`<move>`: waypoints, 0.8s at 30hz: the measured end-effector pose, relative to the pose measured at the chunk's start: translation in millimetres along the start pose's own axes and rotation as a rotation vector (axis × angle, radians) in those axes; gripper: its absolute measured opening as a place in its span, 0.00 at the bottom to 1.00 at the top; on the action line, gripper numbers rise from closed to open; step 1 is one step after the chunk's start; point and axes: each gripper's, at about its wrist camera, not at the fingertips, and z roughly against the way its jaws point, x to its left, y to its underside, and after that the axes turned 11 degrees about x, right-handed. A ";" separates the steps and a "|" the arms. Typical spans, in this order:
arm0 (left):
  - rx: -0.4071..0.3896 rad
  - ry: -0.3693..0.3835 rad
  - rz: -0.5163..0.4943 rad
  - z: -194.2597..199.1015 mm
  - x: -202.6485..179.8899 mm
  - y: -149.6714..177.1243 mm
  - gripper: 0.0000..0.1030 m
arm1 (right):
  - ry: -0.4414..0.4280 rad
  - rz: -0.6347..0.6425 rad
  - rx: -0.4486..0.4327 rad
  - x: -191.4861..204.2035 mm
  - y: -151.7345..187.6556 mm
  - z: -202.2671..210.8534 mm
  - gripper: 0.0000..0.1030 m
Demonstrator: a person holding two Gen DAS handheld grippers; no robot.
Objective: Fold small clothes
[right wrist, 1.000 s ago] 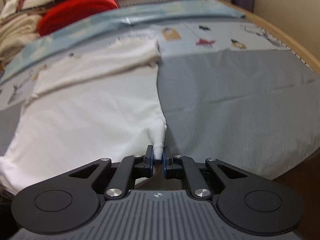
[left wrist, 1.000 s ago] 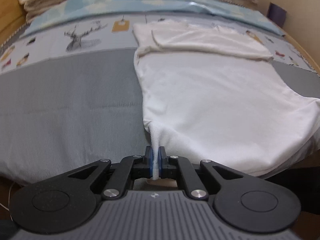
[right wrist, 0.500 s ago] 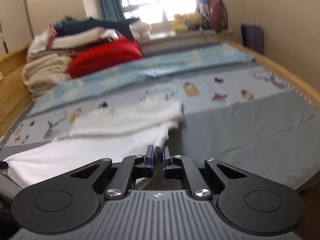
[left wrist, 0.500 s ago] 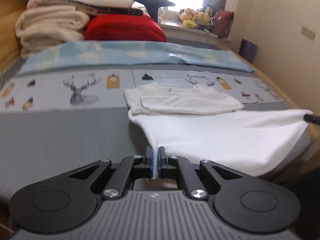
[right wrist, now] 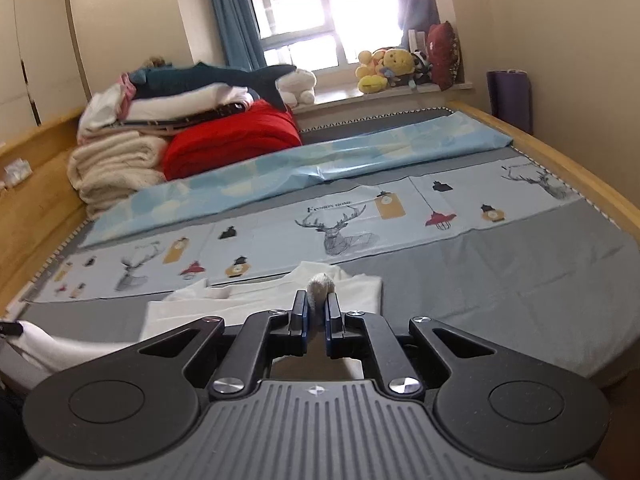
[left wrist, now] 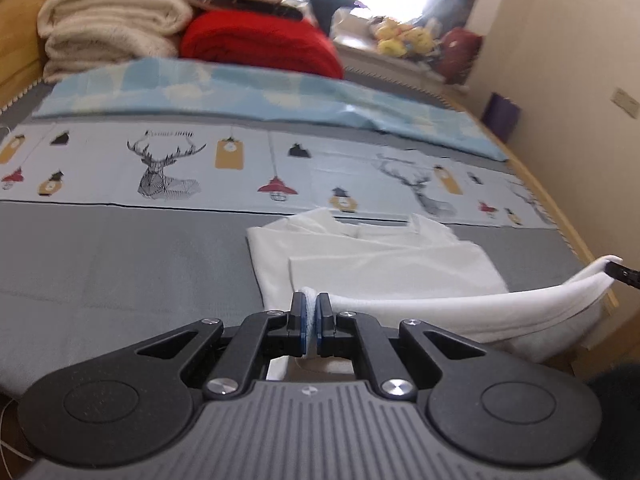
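White shirt on the grey bed, near hem lifted off the cover, far part flat below the deer-print strip. Left gripper, fingers pressed together, pinching one hem corner. Right gripper pinching the other corner, a wad of cloth bunched between its fingers. Hem stretched between the two. No containers anywhere. Beyond: blue sheet, red blanket, cream towels, plush toys on the sill.

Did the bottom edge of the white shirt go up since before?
Yes. The shirt's bottom edge rose off the grey bedspread, lifted toward the collar.
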 end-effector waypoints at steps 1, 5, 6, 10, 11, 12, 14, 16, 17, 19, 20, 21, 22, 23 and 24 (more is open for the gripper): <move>0.017 -0.001 0.018 -20.1 4.1 -15.4 0.04 | 0.005 0.004 0.011 -0.8 -10.0 -18.0 0.07; 0.099 -0.051 0.045 -104.1 21.1 -67.8 0.05 | 0.049 0.033 0.067 -5.4 -52.4 -98.4 0.07; 0.113 -0.054 0.056 -123.6 26.7 -78.8 0.07 | 0.064 0.033 0.096 -6.6 -64.5 -122.7 0.07; 0.112 -0.016 0.198 -166.4 60.9 -92.7 0.13 | 0.093 -0.013 0.213 -12.9 -95.1 -206.7 0.11; 0.118 -0.014 0.224 -170.9 68.1 -90.2 0.15 | 0.130 -0.064 0.207 -17.0 -98.3 -219.2 0.17; 0.149 -0.042 0.238 -175.0 71.9 -90.0 0.15 | 0.147 -0.109 0.186 -22.6 -99.0 -225.0 0.24; 0.149 -0.065 0.207 -176.9 71.7 -91.6 0.19 | 0.124 -0.168 0.151 -35.3 -91.0 -231.9 0.27; 0.155 -0.082 0.151 -184.8 69.6 -97.3 0.23 | 0.101 -0.196 0.176 -48.4 -73.9 -242.5 0.28; 0.165 -0.093 0.139 -190.5 68.2 -98.6 0.24 | 0.108 -0.195 0.256 -50.9 -71.8 -252.9 0.28; 0.197 -0.092 0.141 -206.1 67.6 -99.2 0.24 | 0.103 -0.150 0.248 -48.3 -74.6 -257.9 0.27; 0.205 -0.087 0.148 -212.8 66.4 -97.9 0.25 | 0.111 -0.109 0.237 -44.3 -76.0 -260.0 0.30; 0.214 -0.087 0.157 -220.5 65.5 -95.9 0.28 | 0.116 -0.075 0.244 -40.9 -75.1 -264.4 0.32; 0.240 -0.098 0.161 -228.0 63.7 -95.0 0.29 | 0.114 -0.062 0.270 -39.3 -72.0 -270.2 0.32; 0.272 -0.121 0.158 -235.7 60.6 -97.0 0.29 | 0.107 -0.064 0.306 -40.4 -68.9 -278.1 0.32; 0.272 -0.139 0.139 -239.7 54.8 -98.1 0.31 | 0.098 -0.066 0.339 -41.0 -64.1 -285.0 0.32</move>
